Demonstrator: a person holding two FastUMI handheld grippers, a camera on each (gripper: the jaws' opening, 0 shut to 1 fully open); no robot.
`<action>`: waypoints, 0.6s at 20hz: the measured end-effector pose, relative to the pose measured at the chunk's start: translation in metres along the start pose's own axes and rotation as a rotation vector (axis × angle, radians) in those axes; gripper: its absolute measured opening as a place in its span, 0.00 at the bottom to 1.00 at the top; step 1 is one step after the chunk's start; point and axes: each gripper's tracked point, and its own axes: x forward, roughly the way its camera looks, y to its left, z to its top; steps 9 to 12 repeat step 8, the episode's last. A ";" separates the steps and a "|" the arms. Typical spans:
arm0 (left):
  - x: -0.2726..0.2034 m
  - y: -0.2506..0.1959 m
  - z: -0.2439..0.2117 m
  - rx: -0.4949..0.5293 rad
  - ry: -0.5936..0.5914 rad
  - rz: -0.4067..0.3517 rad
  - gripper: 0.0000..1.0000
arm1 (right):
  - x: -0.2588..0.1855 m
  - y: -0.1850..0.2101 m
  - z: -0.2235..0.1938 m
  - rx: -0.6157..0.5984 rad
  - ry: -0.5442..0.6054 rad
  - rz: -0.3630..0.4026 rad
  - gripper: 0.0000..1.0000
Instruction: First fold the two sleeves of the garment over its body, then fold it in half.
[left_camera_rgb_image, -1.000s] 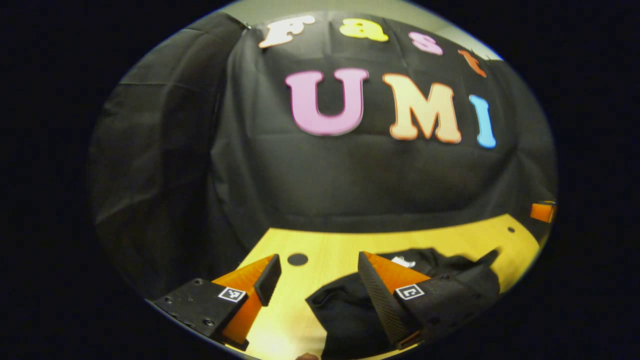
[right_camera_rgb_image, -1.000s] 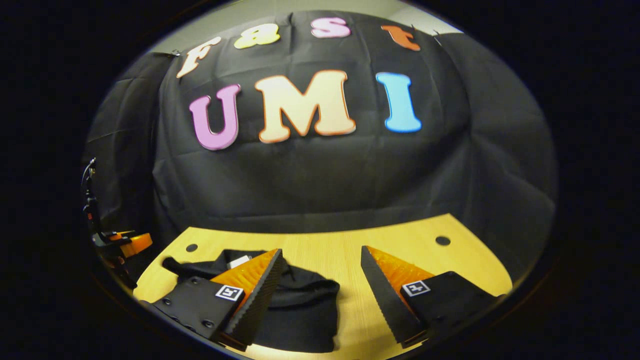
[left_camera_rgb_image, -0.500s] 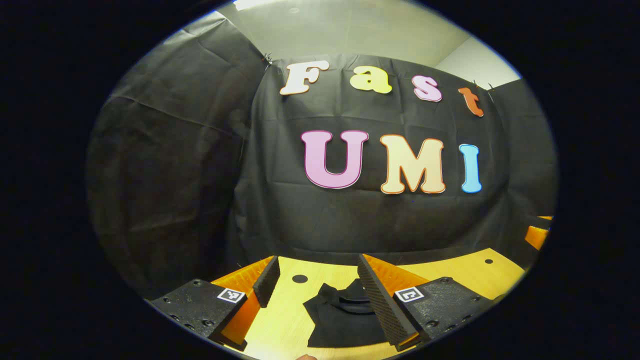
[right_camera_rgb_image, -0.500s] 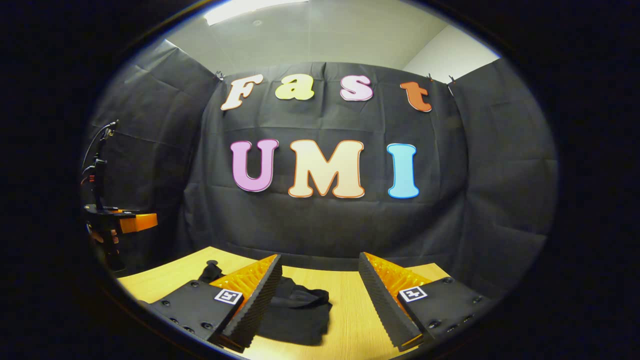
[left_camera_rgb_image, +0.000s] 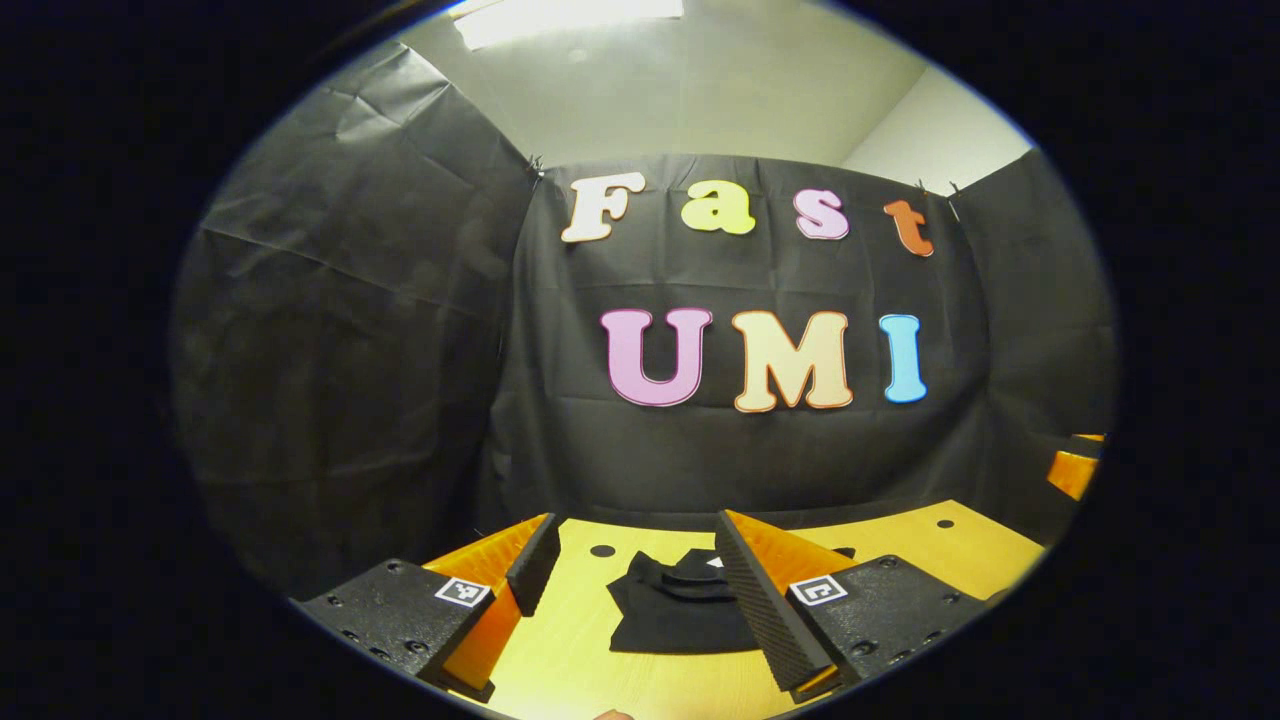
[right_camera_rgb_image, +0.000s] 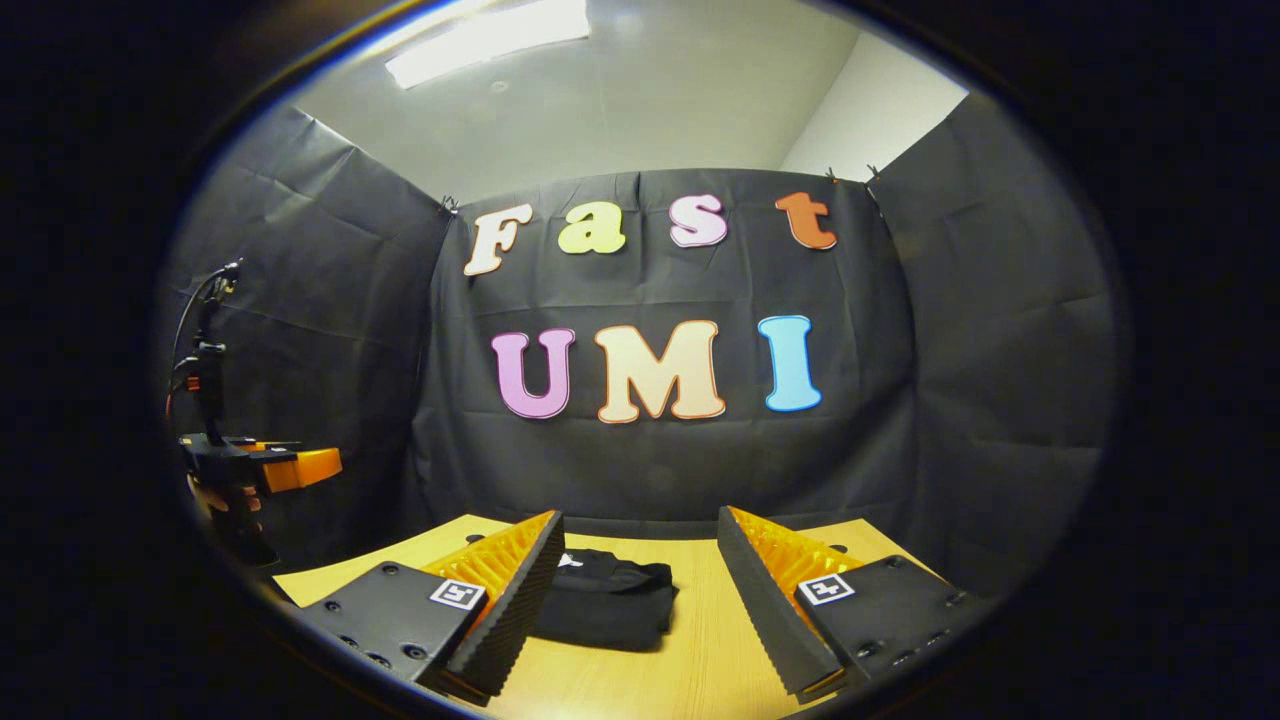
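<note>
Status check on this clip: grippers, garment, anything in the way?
Left gripper open, empty. Right gripper open, empty. Black garment lying as a compact folded bundle on the wooden table, clear of both jaws. Nothing in the way.

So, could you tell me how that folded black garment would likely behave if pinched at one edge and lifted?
The black garment looks like soft, creased cloth, so it would probably droop and unfold. Pushed along the wooden table, it would likely bunch rather than slide whole.

I see a yellow wooden tabletop (left_camera_rgb_image: 960, 545) with small round holes (left_camera_rgb_image: 602, 551) near its far edge. Above the tabletop, a ceiling light (right_camera_rgb_image: 487, 36) glows.
</note>
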 end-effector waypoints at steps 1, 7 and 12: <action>-0.011 -0.003 0.004 -0.002 -0.008 -0.008 0.92 | -0.010 -0.001 0.002 0.003 -0.003 -0.002 0.97; -0.042 -0.019 0.023 0.020 -0.029 -0.027 0.92 | -0.050 -0.014 0.013 0.010 -0.031 -0.004 0.97; -0.043 -0.021 0.027 0.022 -0.036 -0.029 0.92 | -0.053 -0.015 0.016 0.009 -0.040 -0.009 0.97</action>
